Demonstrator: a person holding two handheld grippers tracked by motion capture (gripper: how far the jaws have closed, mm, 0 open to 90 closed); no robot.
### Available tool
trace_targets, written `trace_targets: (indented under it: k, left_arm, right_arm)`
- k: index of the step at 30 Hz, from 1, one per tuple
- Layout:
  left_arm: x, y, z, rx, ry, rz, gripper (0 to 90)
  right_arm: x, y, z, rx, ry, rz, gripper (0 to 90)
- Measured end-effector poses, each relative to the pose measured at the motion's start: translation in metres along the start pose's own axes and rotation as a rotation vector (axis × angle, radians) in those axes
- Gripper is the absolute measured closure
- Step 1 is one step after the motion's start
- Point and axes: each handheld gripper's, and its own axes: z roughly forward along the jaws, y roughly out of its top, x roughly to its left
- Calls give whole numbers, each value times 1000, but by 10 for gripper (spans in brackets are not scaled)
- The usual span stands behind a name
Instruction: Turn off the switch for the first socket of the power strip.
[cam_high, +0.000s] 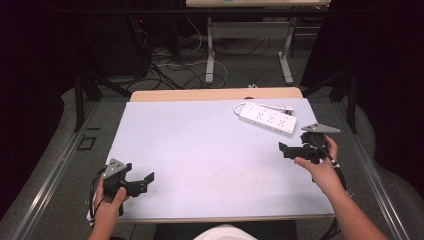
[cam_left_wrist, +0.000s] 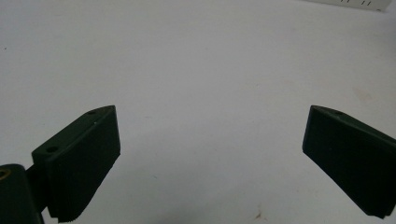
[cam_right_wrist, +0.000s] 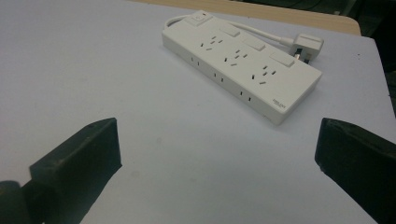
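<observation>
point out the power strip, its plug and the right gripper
power strip (cam_right_wrist: 243, 65), right gripper view, middle of its top face
plug (cam_right_wrist: 308, 45), right gripper view, on its white body
right gripper (cam_high: 289, 149), high view, between its jaw tips

White power strip (cam_high: 266, 119) lies flat in upper right of high view, on pale mat (cam_high: 200, 150) covering table. Its white cable (cam_high: 240, 106) loops off left end, plug (cam_high: 288, 107) resting just beside strip's far edge (in right gripper view plug sits at upper right). Wooden table edge (cam_high: 215, 94) shows beyond mat. Top of frame: tangled cables on floor (cam_high: 170, 67), grey legs of another table (cam_high: 210, 55).
</observation>
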Motion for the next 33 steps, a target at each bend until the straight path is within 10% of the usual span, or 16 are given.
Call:
trace_targets:
  k: [33]
  left_arm:
    - [0, 0, 0, 0, 1, 1, 42]
  right_arm:
    - [8, 76, 28, 77, -2, -27, 32]
